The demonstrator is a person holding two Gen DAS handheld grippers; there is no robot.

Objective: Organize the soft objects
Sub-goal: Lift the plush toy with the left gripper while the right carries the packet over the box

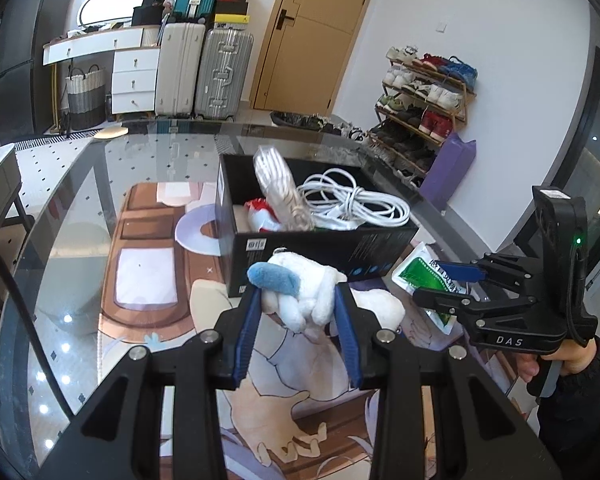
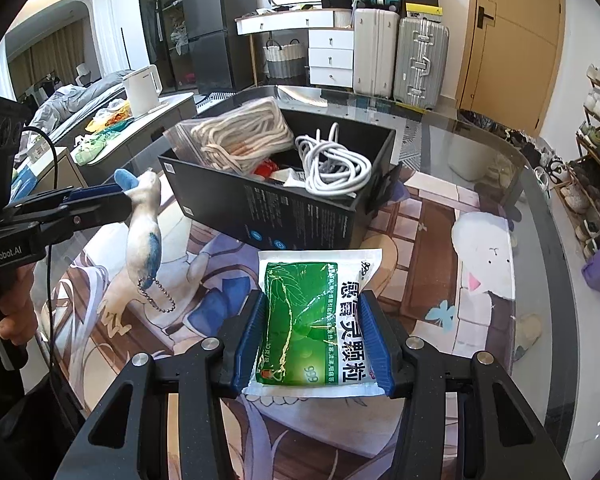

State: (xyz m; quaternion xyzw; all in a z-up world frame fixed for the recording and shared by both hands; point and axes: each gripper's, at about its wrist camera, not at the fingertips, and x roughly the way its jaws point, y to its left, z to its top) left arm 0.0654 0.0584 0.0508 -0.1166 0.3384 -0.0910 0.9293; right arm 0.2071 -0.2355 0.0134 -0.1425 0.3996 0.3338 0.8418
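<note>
Holding two items above the glass tabletop (image 2: 480,152): our left gripper (image 1: 298,304) is closed around a white plush toy (image 1: 300,292) with blue patches, its bead chain (image 2: 158,294) dangling; our right gripper (image 2: 314,340) is clamped on the sides of a green-and-white pouch (image 2: 314,320). Just ahead of both stands an open black box (image 2: 284,208), containing a coiled white cable (image 2: 332,164), a bag of white rope (image 2: 240,136) and a red-and-white item (image 1: 262,214).
</note>
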